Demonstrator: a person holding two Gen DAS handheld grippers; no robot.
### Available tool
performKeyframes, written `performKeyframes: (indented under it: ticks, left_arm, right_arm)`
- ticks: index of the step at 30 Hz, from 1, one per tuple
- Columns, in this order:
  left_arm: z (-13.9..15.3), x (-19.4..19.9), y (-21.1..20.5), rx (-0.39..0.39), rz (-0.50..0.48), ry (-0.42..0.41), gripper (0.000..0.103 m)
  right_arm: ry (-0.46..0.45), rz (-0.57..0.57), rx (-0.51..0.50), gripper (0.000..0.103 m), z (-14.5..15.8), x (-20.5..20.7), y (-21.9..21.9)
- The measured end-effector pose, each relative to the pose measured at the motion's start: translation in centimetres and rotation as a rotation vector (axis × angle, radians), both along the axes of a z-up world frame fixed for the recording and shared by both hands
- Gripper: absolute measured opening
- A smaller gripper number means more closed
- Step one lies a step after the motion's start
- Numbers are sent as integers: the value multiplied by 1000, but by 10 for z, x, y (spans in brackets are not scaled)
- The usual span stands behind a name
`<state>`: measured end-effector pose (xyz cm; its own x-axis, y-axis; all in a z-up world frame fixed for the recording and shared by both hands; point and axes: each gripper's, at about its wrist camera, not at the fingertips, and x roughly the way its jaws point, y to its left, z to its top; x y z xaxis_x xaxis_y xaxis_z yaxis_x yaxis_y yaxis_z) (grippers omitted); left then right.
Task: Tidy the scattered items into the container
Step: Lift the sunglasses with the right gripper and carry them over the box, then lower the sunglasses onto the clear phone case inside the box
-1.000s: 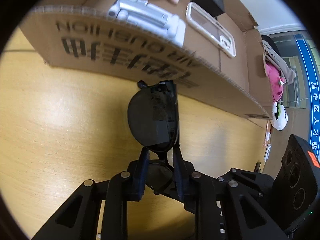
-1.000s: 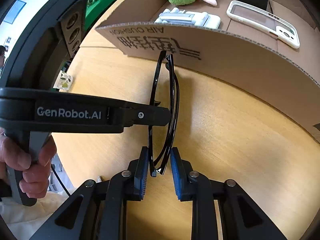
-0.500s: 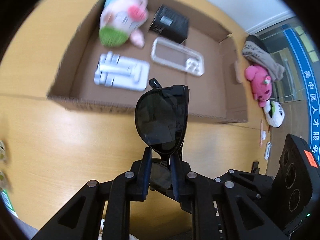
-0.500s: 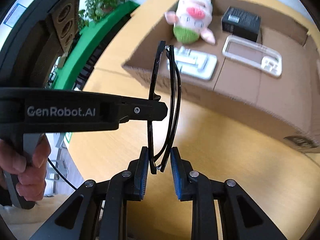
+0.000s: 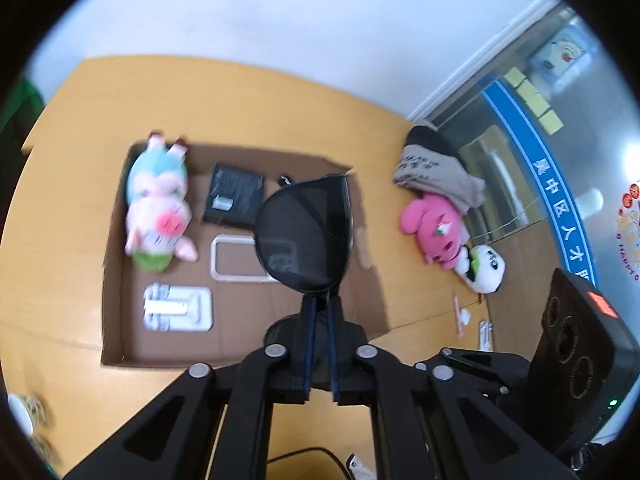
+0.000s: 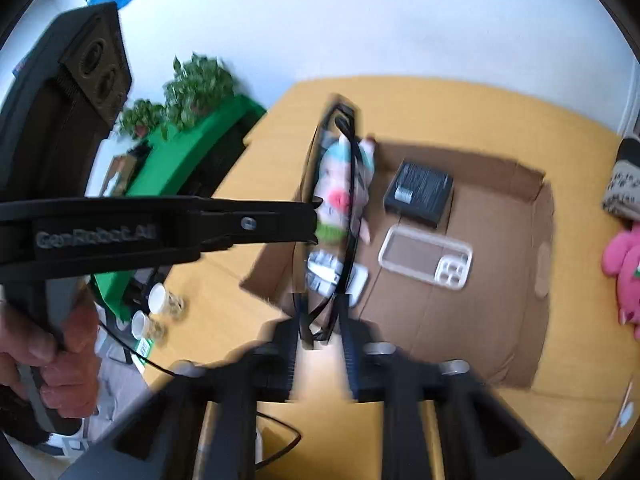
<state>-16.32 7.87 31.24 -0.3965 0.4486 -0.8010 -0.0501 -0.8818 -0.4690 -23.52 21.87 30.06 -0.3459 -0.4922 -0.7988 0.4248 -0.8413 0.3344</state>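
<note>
Four items already lie inside the cardboard box (image 5: 120, 344); a fifth, the sunglasses (image 5: 306, 236), is held in the air above it, between both tools.

Sunglasses: folded, standing on edge, clear of the box floor. The left gripper (image 5: 320, 344) has its fingers drawn nearly together on the lower rim of one lens. The right gripper (image 6: 320, 332) has its fingers close about the folded frame end; motion blur in the right wrist view prevents confirming firm contact.

Box contents, left wrist view: plush pig (image 5: 158, 216) at 10 o'clock of the lens, black packet (image 5: 234, 196) at 11 o'clock, clear phone case (image 5: 234, 258) partly behind the lens at 9 o'clock, silver folding stand (image 5: 178, 308) at 8 o'clock.

Outside the box, on the wooden table (image 5: 60, 216) at 3 o'clock: pink plush (image 5: 434, 228), panda plush (image 5: 486, 268) and a grey bag (image 5: 436, 168). Whether these belong to the task cannot be told.

Assessment: well advanced. Outstanding: lowering and releasing the sunglasses into the bare floor area at the box's right.
</note>
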Motion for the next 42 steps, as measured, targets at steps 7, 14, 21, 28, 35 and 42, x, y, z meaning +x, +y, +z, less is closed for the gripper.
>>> performKeyframes:
  ticks: [7, 14, 21, 28, 35, 42]
  left_arm:
    - [8, -20, 29, 33, -59, 38, 2]
    - [-43, -23, 5, 32, 25, -74, 3]
    - [-126, -17, -23, 60, 94, -263, 35]
    - [-175, -45, -35, 64, 103, -283, 52]
    - [-207, -93, -14, 15, -4, -282, 55]
    - [-246, -104, 8, -27, -35, -335, 19]
  right_arm:
    - [30, -43, 13, 4, 22, -12, 20]
    - [-133, -150, -30, 5, -31, -22, 59]
    - [-291, -210, 63, 37, -97, -43, 102]
    - [-332, -136, 25, 68, -144, -87, 66]
    - [-356, -157, 13, 67, -175, -106, 34]
    - [-390, -258, 10, 68, -180, -88, 66]
